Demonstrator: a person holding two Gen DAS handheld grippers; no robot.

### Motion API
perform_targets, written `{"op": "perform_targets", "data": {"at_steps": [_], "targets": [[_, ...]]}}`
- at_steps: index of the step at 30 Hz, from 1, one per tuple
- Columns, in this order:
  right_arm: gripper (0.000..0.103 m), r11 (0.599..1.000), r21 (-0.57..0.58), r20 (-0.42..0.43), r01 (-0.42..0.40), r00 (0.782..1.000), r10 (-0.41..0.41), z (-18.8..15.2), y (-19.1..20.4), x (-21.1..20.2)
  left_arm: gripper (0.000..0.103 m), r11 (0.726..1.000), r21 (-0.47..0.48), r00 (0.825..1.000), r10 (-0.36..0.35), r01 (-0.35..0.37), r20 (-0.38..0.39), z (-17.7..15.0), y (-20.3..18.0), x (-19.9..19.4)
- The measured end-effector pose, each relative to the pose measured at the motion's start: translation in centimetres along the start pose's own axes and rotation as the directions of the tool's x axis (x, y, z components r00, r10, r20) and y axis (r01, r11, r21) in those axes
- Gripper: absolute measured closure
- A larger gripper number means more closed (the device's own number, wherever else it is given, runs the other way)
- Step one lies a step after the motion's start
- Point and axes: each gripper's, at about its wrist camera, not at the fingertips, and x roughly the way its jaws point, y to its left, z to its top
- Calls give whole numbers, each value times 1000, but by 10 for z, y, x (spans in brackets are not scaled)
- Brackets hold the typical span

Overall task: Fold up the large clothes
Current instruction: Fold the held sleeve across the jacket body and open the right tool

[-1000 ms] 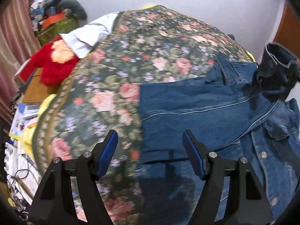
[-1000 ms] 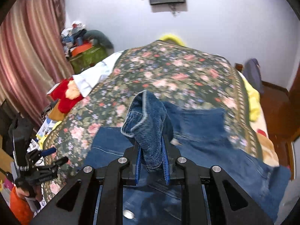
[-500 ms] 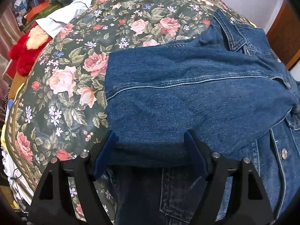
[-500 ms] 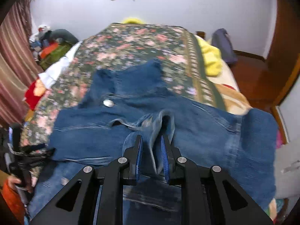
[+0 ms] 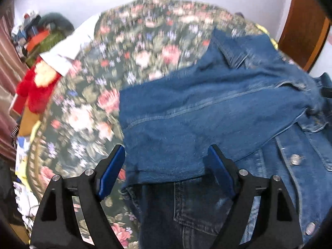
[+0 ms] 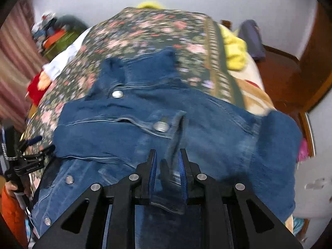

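A blue denim jacket lies on a floral bedspread, one sleeve folded across its body. My left gripper is open, its blue pads either side of the folded sleeve's near edge, just above the cloth. In the right wrist view the jacket fills the middle. My right gripper has its jaws slightly apart, with the sleeve cuff lying loosely between them. The left gripper shows at the left edge.
A red plush toy and white cloth lie at the bed's left side, with clutter beyond. A yellow blanket lies on the right bed edge. A wooden door stands at right.
My right gripper carried the sleeve cuff down across the jacket and its jaws have loosened. The left gripper dipped toward the sleeve, then rose and pulled back a little.
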Motion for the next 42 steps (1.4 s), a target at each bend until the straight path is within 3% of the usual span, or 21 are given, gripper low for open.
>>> {"op": "perform_targets", "data": {"at_steps": [3, 6, 10, 17, 20, 25, 33, 37, 39, 42], "targets": [[86, 998, -63, -13, -12, 1000, 11, 9, 31, 14, 20, 999, -13, 998, 34, -33, 43, -2, 10, -19], [86, 990, -139, -69, -25, 998, 15, 14, 63, 39, 19, 998, -34, 998, 47, -46, 31, -7, 23, -23], [86, 968, -250, -163, 33, 984, -76, 7, 89, 83, 19, 994, -45, 995, 103, -103, -5, -24, 39, -17], [86, 977, -214, -172, -13, 985, -24, 1, 71, 73, 19, 992, -57, 993, 108, -111, -56, -43, 50, -7], [86, 976, -218, -164, 4, 986, -41, -4, 66, 62, 19, 994, -40, 994, 101, -103, -50, -38, 42, -6], [86, 981, -194, -133, -15, 991, -12, -8, 55, 26, 19, 997, 21, 997, 71, -71, -4, -12, 13, -12], [86, 998, -8, 66, 68, 996, -67, -14, -18, -64, 19, 987, 153, 997, -52, 42, 61, 37, -67, -24], [86, 983, 129, 110, 131, 983, -145, -34, -71, -97, 19, 963, 231, 987, -153, 140, 42, 50, -117, -26], [86, 965, 177, 109, 193, 971, -214, -50, -94, -107, 19, 939, 272, 975, -221, 210, 11, 54, -145, -24], [86, 948, 226, 87, 222, 965, -247, -72, -118, -111, 19, 902, 331, 960, -275, 276, -50, 58, -184, -15]]}}
